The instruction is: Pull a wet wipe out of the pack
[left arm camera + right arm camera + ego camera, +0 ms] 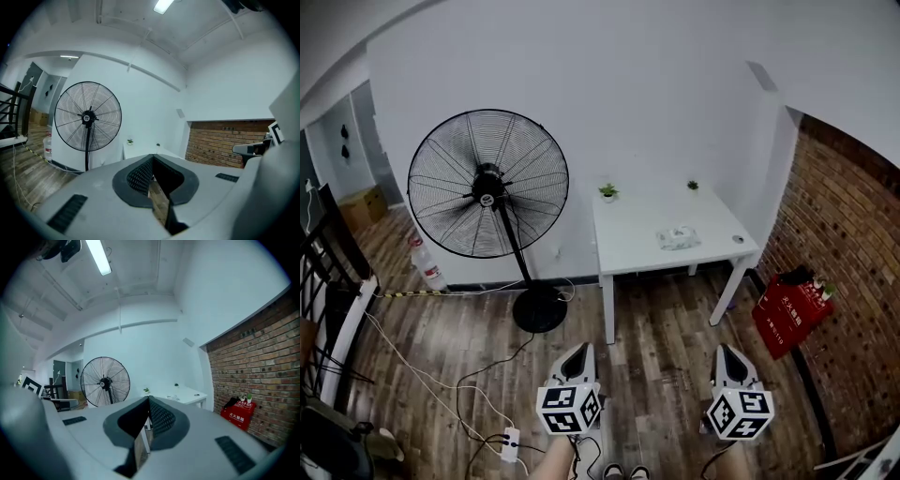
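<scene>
Pack (678, 237) on table (628, 236), fan (487, 183) left

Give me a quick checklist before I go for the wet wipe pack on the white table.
1. The wet wipe pack lies on the white table: ok.
2. The left tool is empty, jaws together: ok.
3. The right tool is empty, jaws together: ok.
4. Pack within reach of either tool: not ok, the table stands well ahead.
5. Pack's flap open: cannot tell, too small.

Your pale grey plastic left gripper (578, 349) and matching right gripper (727, 349), black ribbed pads (139, 177), white cubes with black square markers (569, 409)
</scene>
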`<state>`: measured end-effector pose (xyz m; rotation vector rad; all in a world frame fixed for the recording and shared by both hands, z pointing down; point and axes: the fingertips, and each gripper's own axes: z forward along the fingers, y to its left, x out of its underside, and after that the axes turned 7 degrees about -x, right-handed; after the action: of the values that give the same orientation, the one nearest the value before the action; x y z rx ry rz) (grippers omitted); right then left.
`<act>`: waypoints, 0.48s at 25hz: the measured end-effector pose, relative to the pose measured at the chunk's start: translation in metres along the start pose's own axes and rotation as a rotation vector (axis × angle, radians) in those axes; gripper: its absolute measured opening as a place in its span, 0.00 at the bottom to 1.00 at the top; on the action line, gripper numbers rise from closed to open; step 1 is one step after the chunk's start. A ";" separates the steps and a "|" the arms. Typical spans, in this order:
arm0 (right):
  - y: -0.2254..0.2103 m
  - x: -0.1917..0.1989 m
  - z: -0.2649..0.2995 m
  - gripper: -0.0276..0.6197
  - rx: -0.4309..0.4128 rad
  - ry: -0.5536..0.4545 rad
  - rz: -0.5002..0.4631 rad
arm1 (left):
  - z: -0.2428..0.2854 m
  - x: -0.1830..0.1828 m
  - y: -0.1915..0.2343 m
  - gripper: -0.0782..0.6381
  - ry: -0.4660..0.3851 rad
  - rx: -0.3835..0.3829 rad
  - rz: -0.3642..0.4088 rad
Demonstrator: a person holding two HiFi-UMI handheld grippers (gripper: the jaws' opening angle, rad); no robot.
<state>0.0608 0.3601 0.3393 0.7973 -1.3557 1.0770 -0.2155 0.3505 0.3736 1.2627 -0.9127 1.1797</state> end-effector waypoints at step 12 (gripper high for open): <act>0.004 0.000 0.001 0.10 0.020 -0.003 -0.012 | 0.004 0.002 0.011 0.11 0.014 -0.019 0.000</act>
<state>0.0567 0.3601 0.3386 0.8207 -1.3428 1.0814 -0.2251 0.3457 0.3780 1.2381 -0.9121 1.1764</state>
